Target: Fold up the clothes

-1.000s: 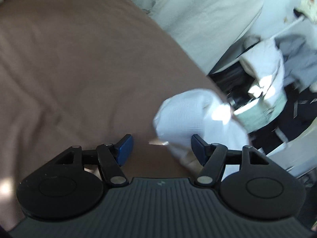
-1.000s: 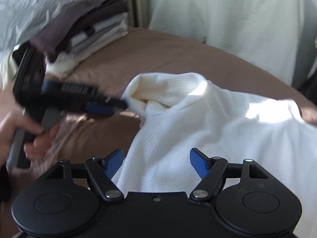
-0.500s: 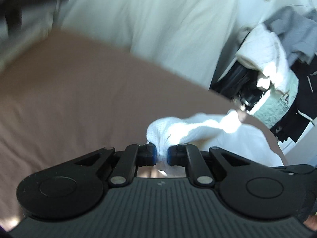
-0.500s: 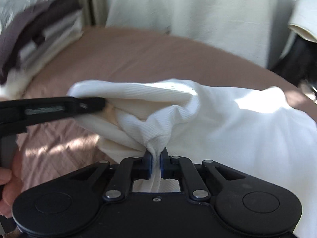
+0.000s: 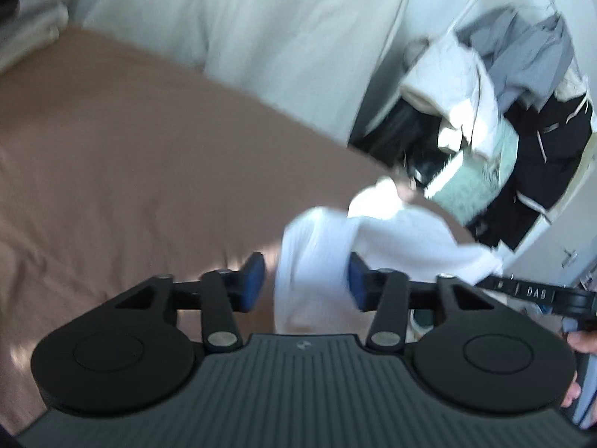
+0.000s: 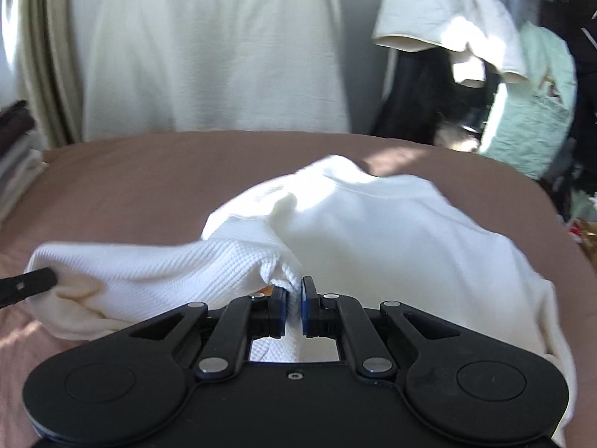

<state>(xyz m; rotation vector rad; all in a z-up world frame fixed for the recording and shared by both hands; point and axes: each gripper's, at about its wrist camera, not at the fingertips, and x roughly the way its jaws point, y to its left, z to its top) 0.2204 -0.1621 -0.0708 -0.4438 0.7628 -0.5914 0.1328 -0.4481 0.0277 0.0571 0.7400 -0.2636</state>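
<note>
White garment [image 6: 391, 231] lies bunched on brown bed [image 6: 149, 171], fold barely begun. Right gripper [image 6: 294, 311] clamped on pinched edge; left gripper [image 5: 306, 280] jaws opening, cloth between them unpressed. Spreading, folding, stacking remain.

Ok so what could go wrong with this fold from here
The left gripper is opening with the white garment loose between its fingers, so that end may drop and undo the fold. The right gripper pinches only a small bunch of cloth, which could slip. The garment's far edge lies near the brown bed's edge and may slide off.
</note>
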